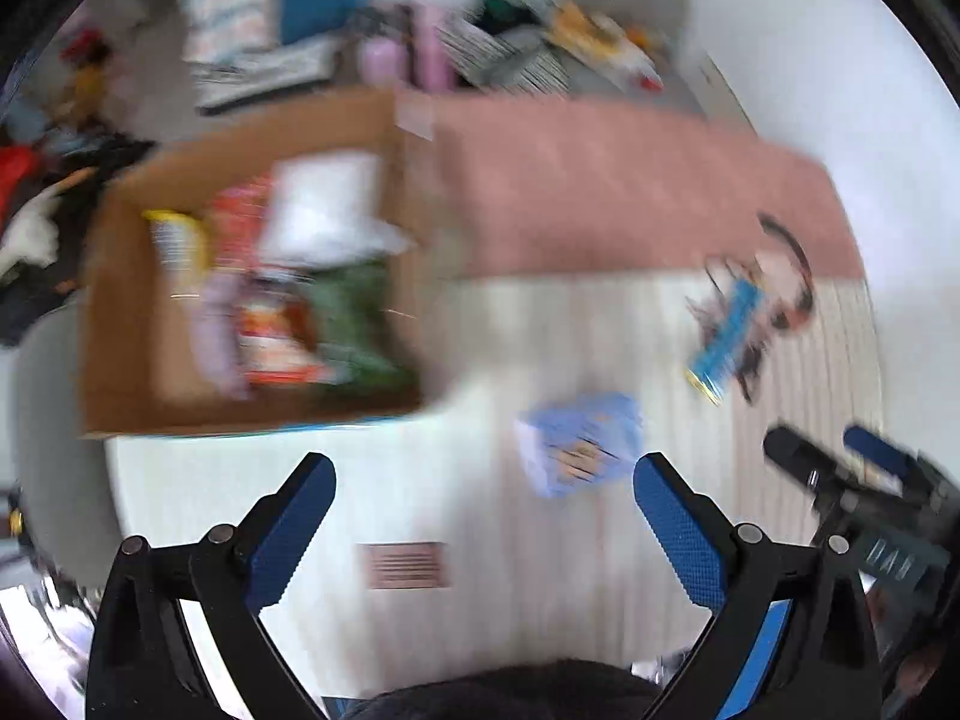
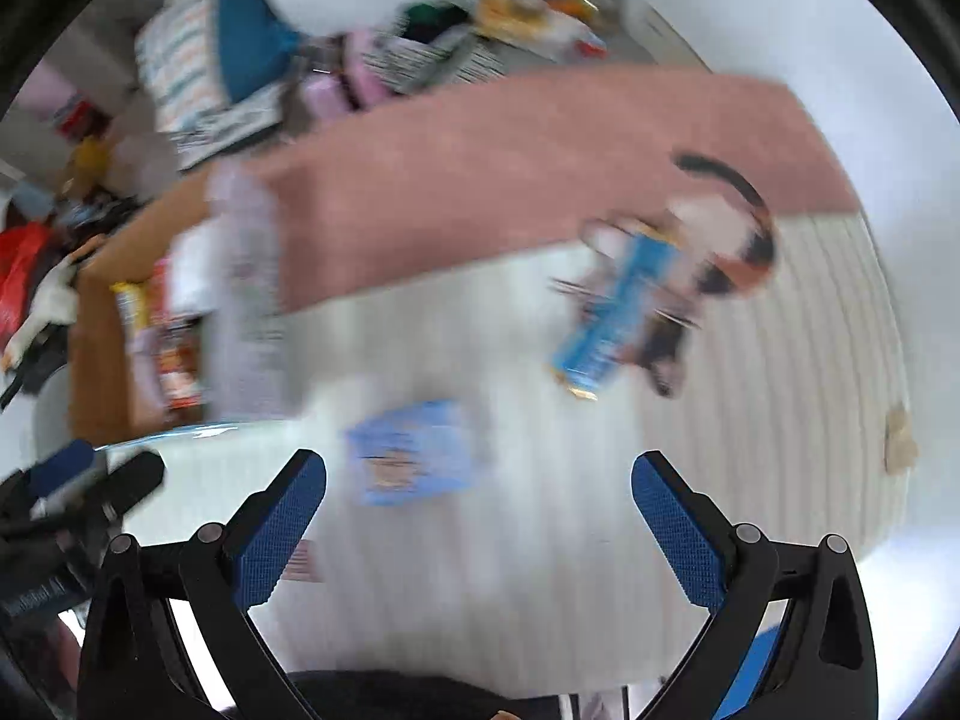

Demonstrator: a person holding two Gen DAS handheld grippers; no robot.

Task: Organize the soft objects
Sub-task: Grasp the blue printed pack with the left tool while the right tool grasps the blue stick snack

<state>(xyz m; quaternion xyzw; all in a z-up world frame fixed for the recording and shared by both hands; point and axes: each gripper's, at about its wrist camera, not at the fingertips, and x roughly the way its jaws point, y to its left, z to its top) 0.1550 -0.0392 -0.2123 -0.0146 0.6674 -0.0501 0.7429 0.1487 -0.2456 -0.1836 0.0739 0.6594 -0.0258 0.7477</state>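
Right now the light blue packet (image 1: 579, 444) lies flat on the white ribbed cover (image 1: 510, 336) of what looks like a bed, with bare cover on every side of it, so it can be reached from any direction. Further off sits a blue wrapper (image 2: 606, 312) tangled with a dark, blurred bundle (image 2: 720, 252), close to where the white cover meets a pink blanket (image 2: 510, 162). To the left an open cardboard box (image 1: 120, 312) rests on the bed, already crowded with soft packets in yellow, red, white and green; its near wall stands well apart from the light blue packet. Both views are smeared with motion, so fine detail is lost. The left tool (image 1: 485, 483) hovers above the cover with its blue-padded fingers (image 1: 294, 522) spread wide and nothing between them, the packet lying just inside its right finger. The right tool (image 2: 479, 480) is likewise spread and empty, the packet showing just inside its left finger; each tool appears at the edge of the other's view, so they are side by side. Beyond the bed, a jumble of clothes, books and bags (image 1: 510, 42) lies against a pale wall, and more clutter (image 1: 36, 192) is piled at the far left.
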